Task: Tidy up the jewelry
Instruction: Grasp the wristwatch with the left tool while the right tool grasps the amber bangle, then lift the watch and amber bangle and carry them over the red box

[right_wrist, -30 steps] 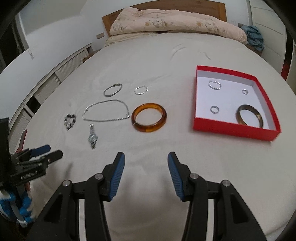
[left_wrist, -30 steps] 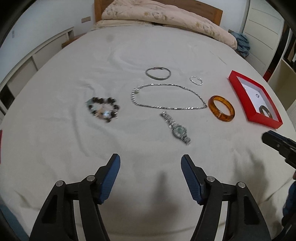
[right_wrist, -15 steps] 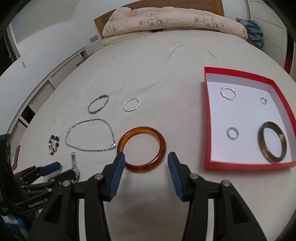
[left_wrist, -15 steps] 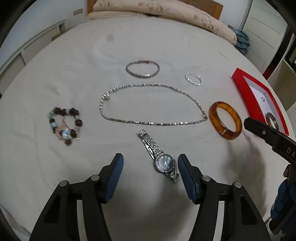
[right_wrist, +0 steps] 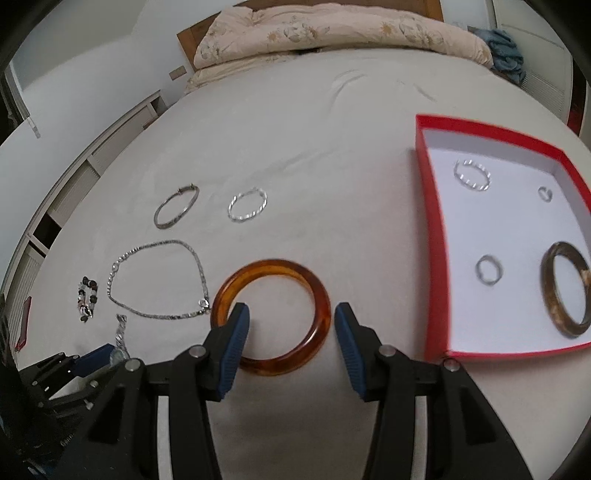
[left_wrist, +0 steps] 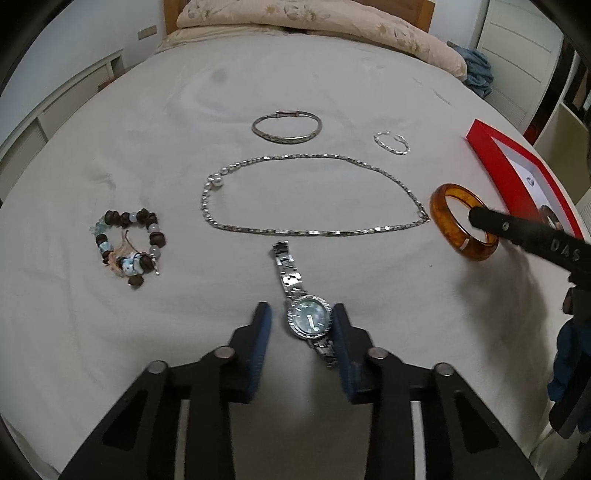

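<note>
Jewelry lies on a white bed sheet. My left gripper is open low over a silver watch, its face between the fingers. My right gripper is open around the right side of an amber bangle, one finger inside the ring; the bangle also shows in the left wrist view. A silver chain necklace, a beaded bracelet, a silver bangle and a twisted silver ring lie beyond. A red box at right holds a dark bangle and three small rings.
A folded quilt lies at the head of the bed. A white cabinet runs along the left side. A blue cloth sits at the far right corner.
Both grippers moved forward and down. The left one now straddles the watch and has narrowed. The right one now reaches the amber bangle, one finger inside the ring.
</note>
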Demonstrator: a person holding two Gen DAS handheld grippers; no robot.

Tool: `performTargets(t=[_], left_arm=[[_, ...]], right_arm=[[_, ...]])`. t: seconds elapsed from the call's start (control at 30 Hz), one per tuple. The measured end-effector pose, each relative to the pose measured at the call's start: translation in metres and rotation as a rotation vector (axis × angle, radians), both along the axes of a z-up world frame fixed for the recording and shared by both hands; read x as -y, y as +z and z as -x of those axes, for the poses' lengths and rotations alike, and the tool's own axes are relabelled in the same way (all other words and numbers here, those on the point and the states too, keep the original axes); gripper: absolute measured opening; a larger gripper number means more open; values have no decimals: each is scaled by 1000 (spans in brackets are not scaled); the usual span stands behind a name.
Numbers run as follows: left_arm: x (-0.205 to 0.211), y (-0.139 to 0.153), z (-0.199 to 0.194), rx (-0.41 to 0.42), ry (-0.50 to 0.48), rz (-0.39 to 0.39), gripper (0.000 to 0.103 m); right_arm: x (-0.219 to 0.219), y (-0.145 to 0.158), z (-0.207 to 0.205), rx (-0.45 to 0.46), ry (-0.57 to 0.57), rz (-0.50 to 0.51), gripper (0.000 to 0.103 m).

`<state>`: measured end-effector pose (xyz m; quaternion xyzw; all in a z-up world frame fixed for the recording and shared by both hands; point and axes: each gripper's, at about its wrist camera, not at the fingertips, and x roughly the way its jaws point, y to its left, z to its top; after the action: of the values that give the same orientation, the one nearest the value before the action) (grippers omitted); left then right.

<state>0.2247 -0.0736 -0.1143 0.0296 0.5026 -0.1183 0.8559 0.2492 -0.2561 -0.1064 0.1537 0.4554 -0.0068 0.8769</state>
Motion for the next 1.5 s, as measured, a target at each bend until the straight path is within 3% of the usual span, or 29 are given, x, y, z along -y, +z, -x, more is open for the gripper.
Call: performTargets(t=[0.03, 0.27, 0.43, 0.83, 1.27, 1.5], left_arm=[[-3, 0, 0, -2, 2, 7, 23], [-11, 1, 1, -10, -1, 46, 23], [-13, 4, 0, -18, 9, 49, 23], [-28, 27, 24, -1, 43, 41, 23], [-30, 95, 85, 123, 24, 69, 23], [-31, 121, 116, 172, 18, 78, 23]], right_arm=[[0, -3, -1, -8, -1, 1, 46], [-2, -14, -7, -30, -11, 26, 42], [7, -15, -7, -45, -37, 19, 11], [-12, 20, 37, -11, 32, 85, 10], [-19, 98, 122, 98, 5, 87, 10], [-31, 124, 159, 152, 14, 113, 10]])
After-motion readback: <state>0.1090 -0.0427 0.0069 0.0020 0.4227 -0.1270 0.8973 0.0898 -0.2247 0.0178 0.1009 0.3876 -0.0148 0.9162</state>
